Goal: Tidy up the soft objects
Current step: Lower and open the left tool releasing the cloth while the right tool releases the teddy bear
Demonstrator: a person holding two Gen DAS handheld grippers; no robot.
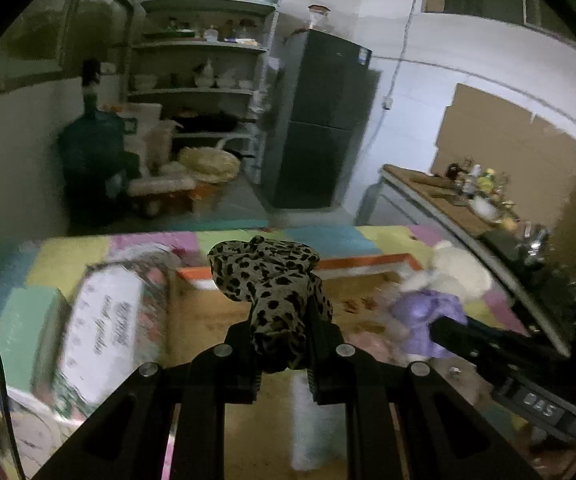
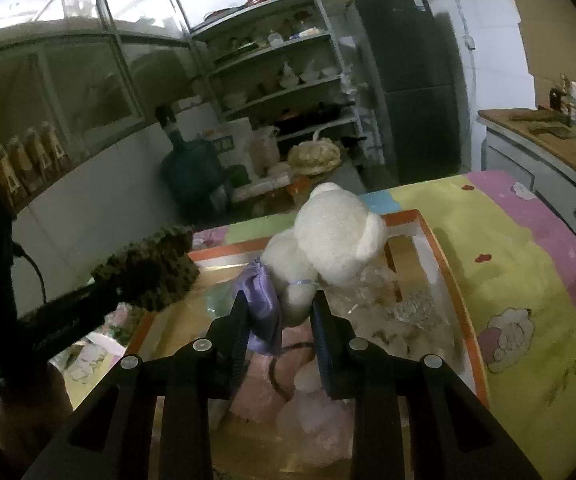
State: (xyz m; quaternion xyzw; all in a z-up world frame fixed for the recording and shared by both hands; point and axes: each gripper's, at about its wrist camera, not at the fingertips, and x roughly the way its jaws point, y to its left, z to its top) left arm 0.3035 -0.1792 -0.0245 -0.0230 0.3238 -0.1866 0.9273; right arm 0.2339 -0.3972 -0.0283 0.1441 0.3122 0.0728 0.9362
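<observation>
Two soft things are held above one orange-rimmed box, one in each gripper.

One leopard-print cloth point(image 1: 272, 280), thin and crumpled into a knot with black spots on tan, is clenched in the jaws of the left gripper point(image 1: 282, 344). One white plush bear point(image 2: 327, 240), fuzzy and round-headed with a shiny purple satin dress, is gripped at the body by the jaws of the right gripper point(image 2: 278, 316). Both are held over the shallow box point(image 2: 439, 248), in which crinkled clear plastic is seen. The box is set on a pastel foam mat point(image 2: 519, 280) printed with sheep.
</observation>
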